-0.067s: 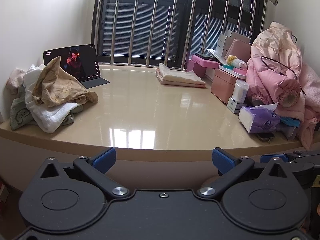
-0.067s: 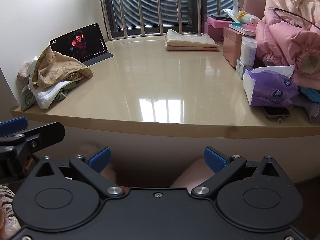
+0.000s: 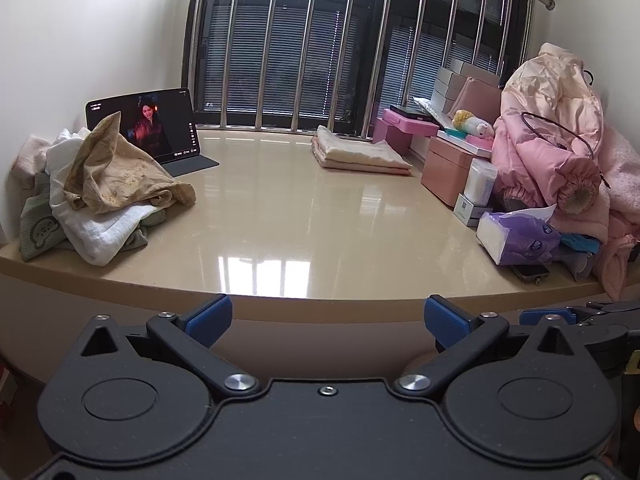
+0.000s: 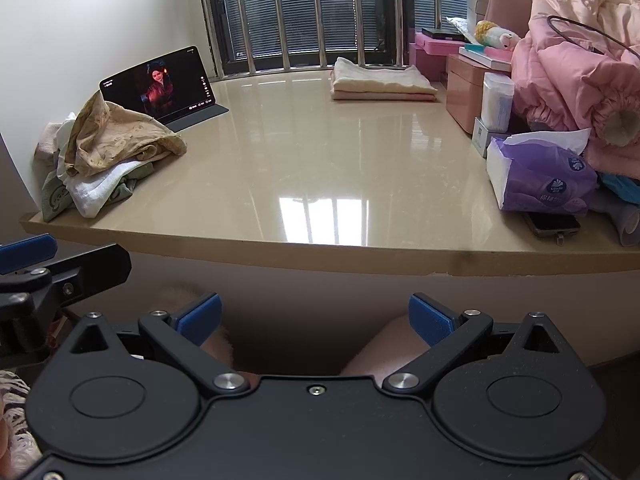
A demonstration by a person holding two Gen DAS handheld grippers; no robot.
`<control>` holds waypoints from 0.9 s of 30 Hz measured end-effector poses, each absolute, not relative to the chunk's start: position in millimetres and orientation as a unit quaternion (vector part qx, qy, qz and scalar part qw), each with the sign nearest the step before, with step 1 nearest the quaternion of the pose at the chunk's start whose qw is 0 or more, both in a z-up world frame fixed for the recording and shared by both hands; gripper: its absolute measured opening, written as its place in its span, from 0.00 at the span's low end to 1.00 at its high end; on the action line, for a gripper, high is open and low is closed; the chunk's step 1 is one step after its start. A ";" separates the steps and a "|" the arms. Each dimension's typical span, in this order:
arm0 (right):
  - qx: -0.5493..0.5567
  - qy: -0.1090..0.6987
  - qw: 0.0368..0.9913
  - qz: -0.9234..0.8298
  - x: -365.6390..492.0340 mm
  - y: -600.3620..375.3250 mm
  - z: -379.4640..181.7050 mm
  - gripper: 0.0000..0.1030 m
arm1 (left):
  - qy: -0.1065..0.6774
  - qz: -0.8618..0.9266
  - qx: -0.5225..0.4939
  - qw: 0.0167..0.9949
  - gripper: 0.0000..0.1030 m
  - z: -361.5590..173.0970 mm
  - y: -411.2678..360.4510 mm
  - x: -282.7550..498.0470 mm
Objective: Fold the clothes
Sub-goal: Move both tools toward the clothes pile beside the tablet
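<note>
Both claws (left (image 3: 327,318), right (image 4: 315,318)) gape, level, below sill (image 4: 320,248)

Barely any change: right gripper (image 4: 314,318) eased a touch lower below the desk (image 4: 320,184) edge at 6 o'clock; left gripper (image 3: 326,320) likewise barely shifted.

tan floral cloth (image 3: 120,172) | cream folded stack (image 3: 360,154) | purple tissue pack (image 3: 520,236)

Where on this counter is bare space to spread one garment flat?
The middle of the counter is bare, between the pile of clothes on the left and the tissue pack on the right, up to the folded cloth near the window. The right side is crowded with boxes and pink bedding.
</note>
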State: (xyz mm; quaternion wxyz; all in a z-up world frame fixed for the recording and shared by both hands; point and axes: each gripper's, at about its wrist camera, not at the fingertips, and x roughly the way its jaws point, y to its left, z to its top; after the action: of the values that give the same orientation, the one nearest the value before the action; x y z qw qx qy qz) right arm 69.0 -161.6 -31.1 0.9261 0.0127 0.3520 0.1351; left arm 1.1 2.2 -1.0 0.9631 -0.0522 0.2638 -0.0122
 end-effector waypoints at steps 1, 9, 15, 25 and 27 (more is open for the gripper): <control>0.013 0.352 0.926 0.135 69.2 -161.9 -30.8 0.98 | 0.264 -0.012 -0.053 0.963 1.00 -1.4 3.1 1.6; 0.012 0.353 0.926 0.136 69.0 -161.5 -31.3 0.98 | 0.269 0.008 -0.053 0.962 1.00 2.1 -5.9 -3.3; 0.014 0.353 0.924 0.146 68.0 -159.7 -32.2 0.98 | 0.274 0.022 -0.054 0.960 1.00 -0.9 6.0 1.6; 0.003 0.341 0.923 0.179 71.1 -148.4 -25.3 0.98 | 0.276 0.047 -0.057 0.958 1.00 -0.4 14.2 4.8; -0.001 0.337 0.923 0.186 72.5 -145.7 -23.6 0.98 | 0.273 0.053 -0.056 0.959 1.00 -0.1 16.3 5.4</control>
State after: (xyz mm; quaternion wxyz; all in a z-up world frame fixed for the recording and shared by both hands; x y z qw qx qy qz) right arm 72.5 -145.7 -23.6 0.9228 -0.0006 0.3371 0.1865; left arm 5.4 16.3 -0.1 0.9588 -0.0555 0.2734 0.0526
